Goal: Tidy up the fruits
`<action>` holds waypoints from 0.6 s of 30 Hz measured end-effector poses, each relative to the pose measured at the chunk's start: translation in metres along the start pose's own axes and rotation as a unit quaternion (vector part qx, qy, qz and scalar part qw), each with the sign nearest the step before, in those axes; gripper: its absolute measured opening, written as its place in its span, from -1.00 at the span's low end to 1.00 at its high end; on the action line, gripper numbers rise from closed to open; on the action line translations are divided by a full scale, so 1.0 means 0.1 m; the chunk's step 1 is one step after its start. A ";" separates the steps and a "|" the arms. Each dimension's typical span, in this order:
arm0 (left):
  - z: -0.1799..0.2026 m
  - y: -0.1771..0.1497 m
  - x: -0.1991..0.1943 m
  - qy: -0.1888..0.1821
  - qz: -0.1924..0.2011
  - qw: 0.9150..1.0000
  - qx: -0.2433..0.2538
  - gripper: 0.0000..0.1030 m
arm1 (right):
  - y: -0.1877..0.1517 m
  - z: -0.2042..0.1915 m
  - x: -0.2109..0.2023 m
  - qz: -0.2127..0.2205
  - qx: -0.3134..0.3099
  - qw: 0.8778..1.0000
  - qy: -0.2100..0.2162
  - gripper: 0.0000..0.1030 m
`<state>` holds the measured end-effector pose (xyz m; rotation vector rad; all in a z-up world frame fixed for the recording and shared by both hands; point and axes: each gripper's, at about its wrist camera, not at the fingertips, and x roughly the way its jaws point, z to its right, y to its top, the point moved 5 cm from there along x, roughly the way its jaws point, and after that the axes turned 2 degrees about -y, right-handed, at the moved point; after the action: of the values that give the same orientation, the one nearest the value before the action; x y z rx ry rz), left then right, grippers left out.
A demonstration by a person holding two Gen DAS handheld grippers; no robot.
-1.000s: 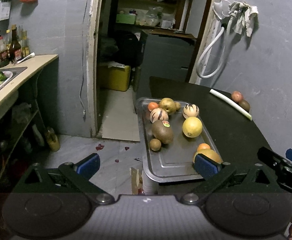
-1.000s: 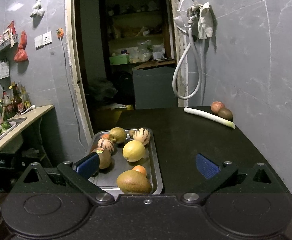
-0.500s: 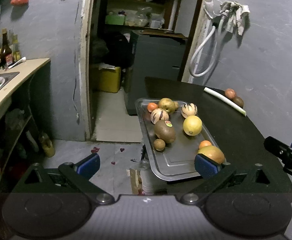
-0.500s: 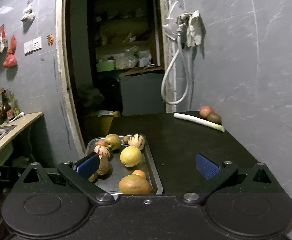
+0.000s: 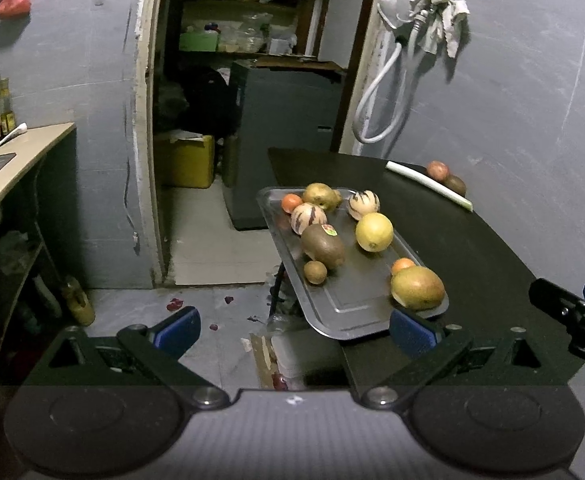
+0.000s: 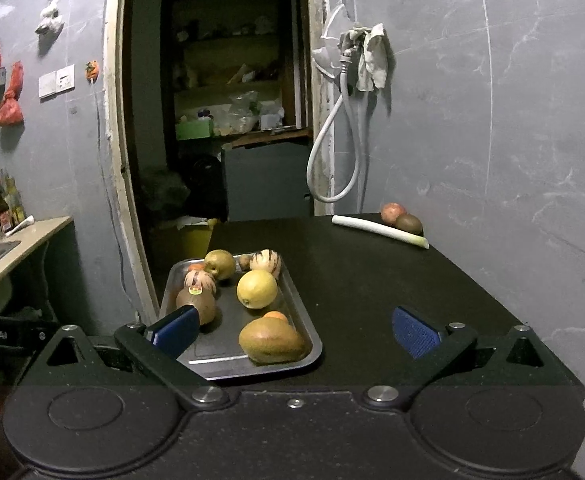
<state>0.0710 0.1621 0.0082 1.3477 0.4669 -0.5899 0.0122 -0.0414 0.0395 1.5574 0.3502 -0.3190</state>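
Careful: both your left gripper (image 5: 294, 330) and right gripper (image 6: 294, 330) hang with jaws spread, empty. The tray (image 5: 348, 312) of fruit overhangs the surface (image 6: 372, 280) edge, the mango (image 5: 417, 288) near its rim; nudge it and it could tip.

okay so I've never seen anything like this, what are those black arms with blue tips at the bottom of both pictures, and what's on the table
Those are hand-held tongs, not a robot: a person holds one in each hand, and each carries a camera looking forward along its two blue-padded fingers. One picture comes from the left tongs, the other from the right tongs. Both are open and hold nothing. On the black table sits a shallow metal tray of fruit: a round yellow citrus, a green-orange mango, a stickered brown kiwi, striped melons and small oranges. By the far wall lie a white leek stalk and two more fruits.
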 end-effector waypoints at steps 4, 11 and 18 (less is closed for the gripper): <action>0.02 -0.07 -0.01 -0.008 0.000 1.000 -0.001 0.99 | -0.06 0.02 -0.04 -0.007 -0.004 1.000 0.006 0.99; 0.09 -0.22 -0.03 -0.018 0.008 1.000 -0.011 0.99 | -0.15 0.15 -0.13 -0.009 -0.005 1.000 0.015 0.99; 0.24 -0.37 -0.07 -0.026 0.018 0.999 -0.007 0.99 | -0.28 0.31 -0.14 -0.007 -0.020 0.999 0.024 0.99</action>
<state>0.0416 0.1347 -0.0120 1.3209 0.4028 -0.5901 -0.0118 -0.0727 0.0197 1.5266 0.4030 -0.2845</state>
